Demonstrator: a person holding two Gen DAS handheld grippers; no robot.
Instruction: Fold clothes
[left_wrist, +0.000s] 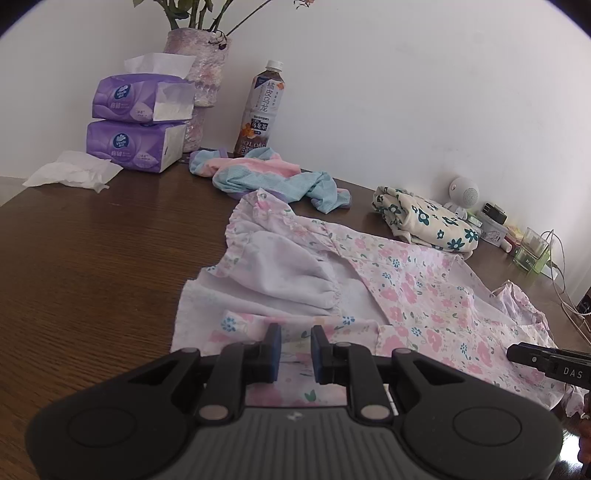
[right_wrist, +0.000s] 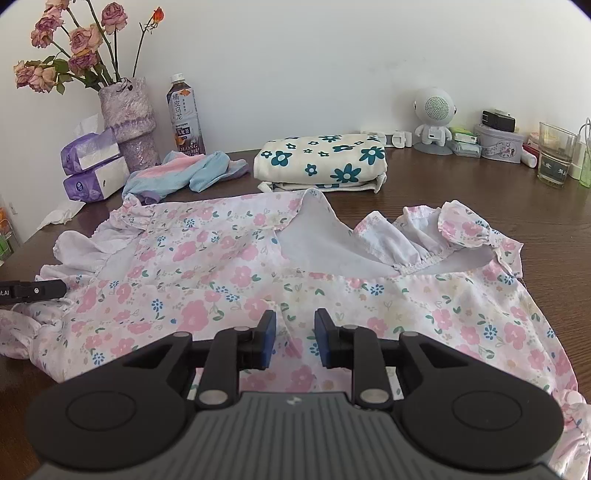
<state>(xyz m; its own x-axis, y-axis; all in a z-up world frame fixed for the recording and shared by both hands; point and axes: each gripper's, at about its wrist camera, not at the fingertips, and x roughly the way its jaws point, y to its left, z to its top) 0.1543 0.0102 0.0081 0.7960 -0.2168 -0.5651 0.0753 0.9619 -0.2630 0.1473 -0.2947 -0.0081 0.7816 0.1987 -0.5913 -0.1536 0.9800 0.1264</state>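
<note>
Here, the floral dress (right_wrist: 229, 266) lies spread on the desk (left_wrist: 92, 258); both left tongs (left_wrist: 295, 347) and right tongs (right_wrist: 294, 341) stand slightly apart over it, pinching nothing. Vase (right_wrist: 129, 122) holds dried roses (right_wrist: 74, 40). Glass (right_wrist: 556, 155) contents unclear.

Along the wall I see a purple vase (right_wrist: 129, 122) of dried roses (right_wrist: 70, 44), two stacked purple tissue packs (left_wrist: 136, 122) with a loose tissue (left_wrist: 74, 171) beside them, and a bottle of oolong tea (left_wrist: 260, 107). Farther right stand a small white robot-shaped speaker (right_wrist: 433, 118), a tin (right_wrist: 498, 142) and an empty glass (right_wrist: 556, 155) (cables trail behind it) on the dark wooden table (left_wrist: 92, 258).
</note>
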